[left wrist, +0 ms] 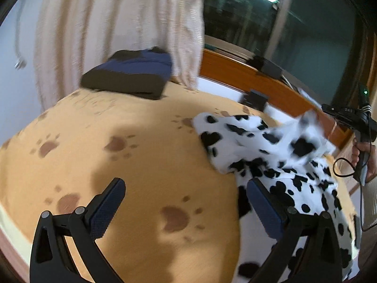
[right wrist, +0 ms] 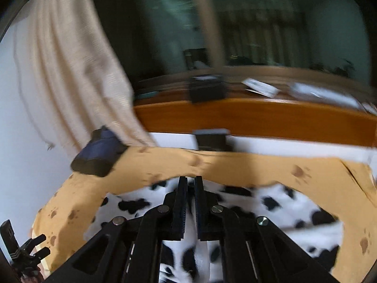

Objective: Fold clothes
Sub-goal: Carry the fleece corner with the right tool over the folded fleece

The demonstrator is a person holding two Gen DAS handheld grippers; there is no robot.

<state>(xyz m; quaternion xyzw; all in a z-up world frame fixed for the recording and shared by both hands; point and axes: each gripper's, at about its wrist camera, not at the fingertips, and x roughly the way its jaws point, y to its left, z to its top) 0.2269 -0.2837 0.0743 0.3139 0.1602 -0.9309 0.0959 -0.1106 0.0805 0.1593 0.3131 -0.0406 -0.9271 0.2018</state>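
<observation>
A person's 2 handheld grippers work a cow-print fleece garment [left wrist: 289,172] on a bed during a clothes-folding session. Nearest the left lens, the left gripper [left wrist: 186,202] hangs with its blue-padded fingers [left wrist: 107,210] spread wide and nothing between them, over the tan paw-print bedspread [left wrist: 132,155]; the garment's near edge lies just beside and under the right-hand finger. The right gripper [right wrist: 190,184] has its fingers pinched together on a raised fold of the white-and-black cloth, which runs up between the pads and blurs in the left view where it lifts toward the person's hand [left wrist: 364,155] at the frame's right.

The garment looks soft, plush and light, likely to sag and drag from any single pinch and unlikely to slip from ribbed pads; a hem or corner at the near left edge, on the open bedspread, seems the sensible second hold, though which part of the garment that is cannot be told.

Open room lies to the left, a broad bare stretch of bedspread. Farther back a folded navy and black garment [left wrist: 132,73] sits near the far corner, touching a hanging beige curtain [left wrist: 113,23]. Behind the garment runs an orange-brown wooden headboard [right wrist: 259,118] with small dark objects, then a dark window [right wrist: 247,28], limiting travel that way.
</observation>
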